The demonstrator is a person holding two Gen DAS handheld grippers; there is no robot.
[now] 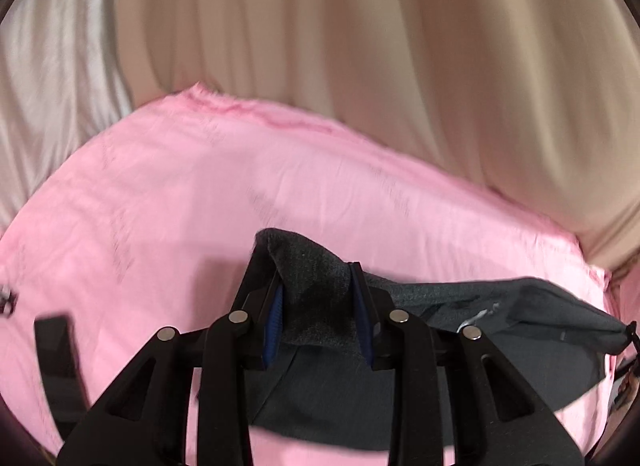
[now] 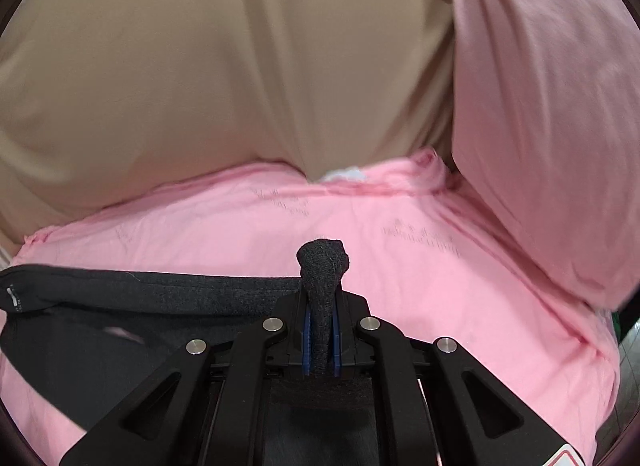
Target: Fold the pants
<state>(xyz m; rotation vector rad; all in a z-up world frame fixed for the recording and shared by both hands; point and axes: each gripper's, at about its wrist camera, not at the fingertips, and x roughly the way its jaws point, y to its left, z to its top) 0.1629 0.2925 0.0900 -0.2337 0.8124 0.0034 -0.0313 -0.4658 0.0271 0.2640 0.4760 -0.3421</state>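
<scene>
Dark grey pants (image 1: 500,306) hang stretched between my two grippers above a pink bedsheet (image 1: 200,193). My left gripper (image 1: 316,270) is shut on one bunched corner of the pants; the cloth runs off to the right. My right gripper (image 2: 322,298) is shut on the other corner, with a wad of the pants (image 2: 324,262) sticking out past the fingertips. In the right wrist view the waistband (image 2: 160,290) runs off to the left, lifted a little over the sheet.
Beige curtains (image 1: 360,45) hang behind the bed. A pink pillow (image 2: 552,105) leans at the right in the right wrist view. A black object (image 1: 56,350) lies on the sheet at the left in the left wrist view.
</scene>
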